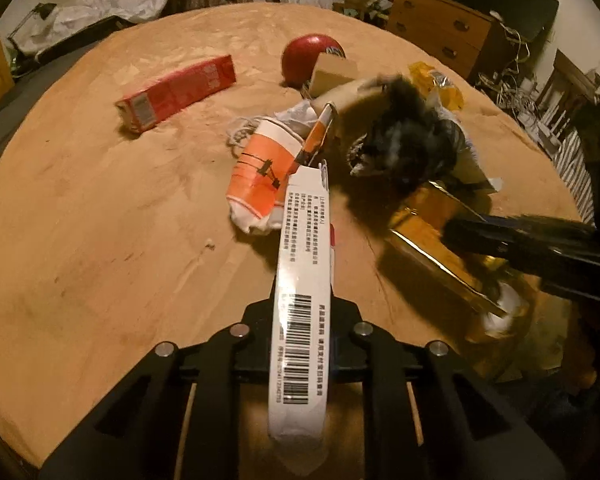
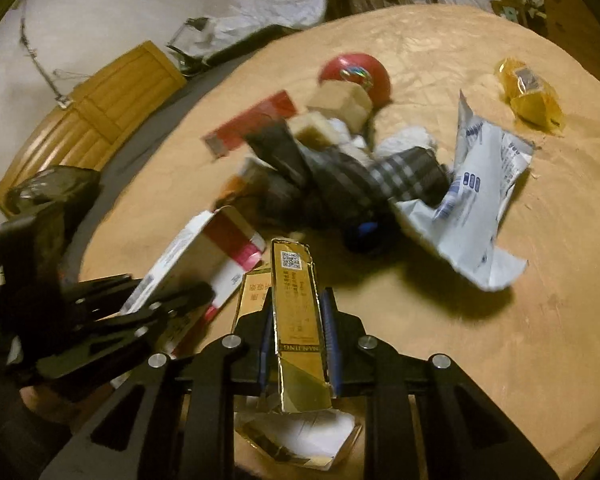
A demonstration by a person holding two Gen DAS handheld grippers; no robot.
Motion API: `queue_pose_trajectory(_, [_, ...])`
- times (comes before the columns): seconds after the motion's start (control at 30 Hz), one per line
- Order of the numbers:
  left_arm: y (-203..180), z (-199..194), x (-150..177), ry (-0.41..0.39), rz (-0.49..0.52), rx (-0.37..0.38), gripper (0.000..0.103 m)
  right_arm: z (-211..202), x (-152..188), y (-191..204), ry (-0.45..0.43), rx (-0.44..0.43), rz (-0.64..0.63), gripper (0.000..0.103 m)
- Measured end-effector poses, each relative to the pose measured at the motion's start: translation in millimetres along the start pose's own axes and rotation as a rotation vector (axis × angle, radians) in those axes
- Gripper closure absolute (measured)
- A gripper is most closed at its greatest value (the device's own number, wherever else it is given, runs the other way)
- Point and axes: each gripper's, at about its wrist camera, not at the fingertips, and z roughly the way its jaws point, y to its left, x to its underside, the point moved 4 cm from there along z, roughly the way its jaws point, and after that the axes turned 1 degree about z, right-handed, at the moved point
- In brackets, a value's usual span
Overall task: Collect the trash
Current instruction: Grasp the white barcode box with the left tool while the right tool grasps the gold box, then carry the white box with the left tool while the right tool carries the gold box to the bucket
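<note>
My left gripper [image 1: 303, 305] is shut on a flat white box [image 1: 300, 248] with barcodes, which sticks out forward over the round wooden table [image 1: 100, 220]. My right gripper [image 2: 299, 312] is shut on a shiny gold carton [image 2: 296, 280], torn at its near end. In the right wrist view the left gripper [image 2: 168, 300] appears at the left with the white and red box [image 2: 204, 252]. In the left wrist view the right gripper [image 1: 480, 236] comes in from the right on the gold carton [image 1: 428, 224]. The two boxes lie close side by side.
More trash lies beyond: a crushed orange paper cup [image 1: 260, 172], a red carton [image 1: 176, 92], a red ball [image 1: 304, 56], a small cardboard box [image 1: 332, 74], a dark checked cloth [image 2: 380, 176], a white pouch [image 2: 476, 200], a yellow wrapper [image 2: 528, 92]. A wooden drawer unit [image 1: 440, 32] stands behind.
</note>
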Motion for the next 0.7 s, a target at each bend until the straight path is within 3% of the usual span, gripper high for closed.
queue_pose_trajectory(0.17, [6.7,-30.9,4.7,-0.072,-0.056,-0.011,0.088,-29.4,1.8,24.6,-0.084,-0.027,-0.034,0.08])
queue_pose_trajectory(0.5, [-19.2,-99.0,-5.4,-0.303,-0.063,-0.147,0.088,-122.0,10.0,72.6,-0.415,0.255,-0.237,0.08])
queue_pose_trajectory(0.7, [-47.2,-134.5,-9.2,-0.453,-0.061,-0.251,0.088,-175.3,24.8,79.8,-0.547,0.345,-0.267,0.08])
